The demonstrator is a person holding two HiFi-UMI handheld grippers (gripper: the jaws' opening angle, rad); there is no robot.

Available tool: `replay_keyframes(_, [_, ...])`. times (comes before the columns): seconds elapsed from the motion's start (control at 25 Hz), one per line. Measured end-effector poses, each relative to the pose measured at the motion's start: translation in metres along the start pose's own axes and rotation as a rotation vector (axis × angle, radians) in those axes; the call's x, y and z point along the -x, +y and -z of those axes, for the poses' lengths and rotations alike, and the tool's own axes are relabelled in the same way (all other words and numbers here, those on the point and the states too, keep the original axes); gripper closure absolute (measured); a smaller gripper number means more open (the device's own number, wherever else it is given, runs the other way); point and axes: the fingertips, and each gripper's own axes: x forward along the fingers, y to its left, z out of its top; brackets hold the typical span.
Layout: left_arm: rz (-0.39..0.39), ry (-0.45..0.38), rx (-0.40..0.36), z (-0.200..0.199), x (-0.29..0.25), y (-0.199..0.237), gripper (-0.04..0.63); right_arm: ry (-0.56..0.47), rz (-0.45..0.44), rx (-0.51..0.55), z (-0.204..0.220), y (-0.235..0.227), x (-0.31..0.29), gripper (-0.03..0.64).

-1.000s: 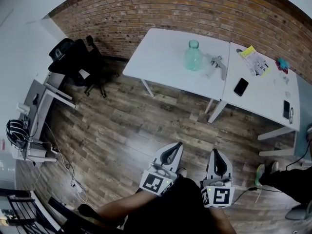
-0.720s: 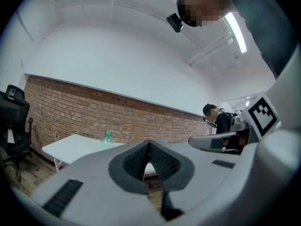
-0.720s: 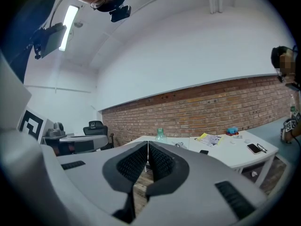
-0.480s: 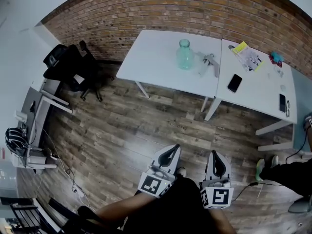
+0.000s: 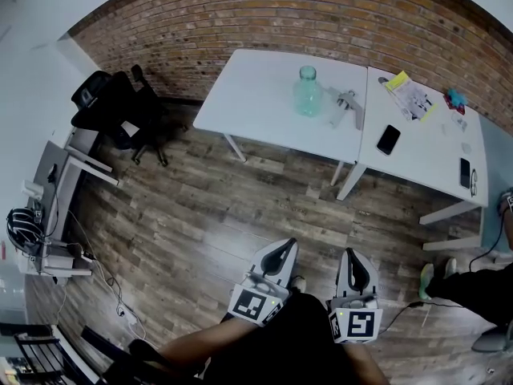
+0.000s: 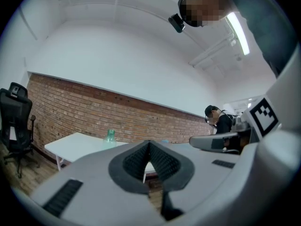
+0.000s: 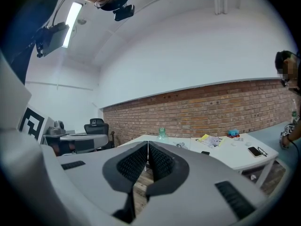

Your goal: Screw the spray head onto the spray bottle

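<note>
Head view, left to right:
- An office chair (image 5: pixel 108 103) stands far left of the left claw (image 5: pixel 281 247), by the brick wall (image 5: pixel 280 14).
- Both claws are closed with nothing between the jaws. The right claw (image 5: pixel 355 257) is just beside the left.
- Both claws hang over the wood floor (image 5: pixel 200 207), well short of the tabletop (image 5: pixel 248 103).
- The spray bottle (image 5: pixel 307 92) stands upright, well ahead of both claws, toward the right end of the tabletop.
- The spray head (image 5: pixel 349 104) lies on its side just right of the bottle, near the seam with a second tabletop (image 5: pixel 425 163).
- A phone (image 5: pixel 389 139) and yellow papers (image 5: pixel 409 91) lie ahead and right of the right claw.

View differences:
- Only the head view shows the spray head clearly.
- The left gripper view shows the bottle beyond its left jaw, and a person (image 6: pixel 217 121) off to the right.
- The right gripper view has the bottle straight ahead above the closed jaws, with the papers and phone to the right.

Wood floor runs from the claws to the tabletop's near edge.
</note>
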Motion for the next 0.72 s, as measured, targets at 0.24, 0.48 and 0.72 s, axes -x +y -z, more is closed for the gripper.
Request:
replay_keyframes(0.24, [-0.006,0.009,0.029,-0.009,-0.003,0.015,0.594,-0.006,0.014,0.001,-0.007,0.007,-0.018,0.609])
replay_keyframes(0.48, [0.004,0.001,0.042,-0.016,-0.012,0.029,0.594,-0.001,0.032,0.026,-0.013,0.007,-0.033,0.609])
replay_keyframes(0.72, [0.0,-0.026,0.045,-0.026,-0.023,0.048,0.594,-0.008,0.044,0.055,-0.028,0.016,-0.059,0.609])
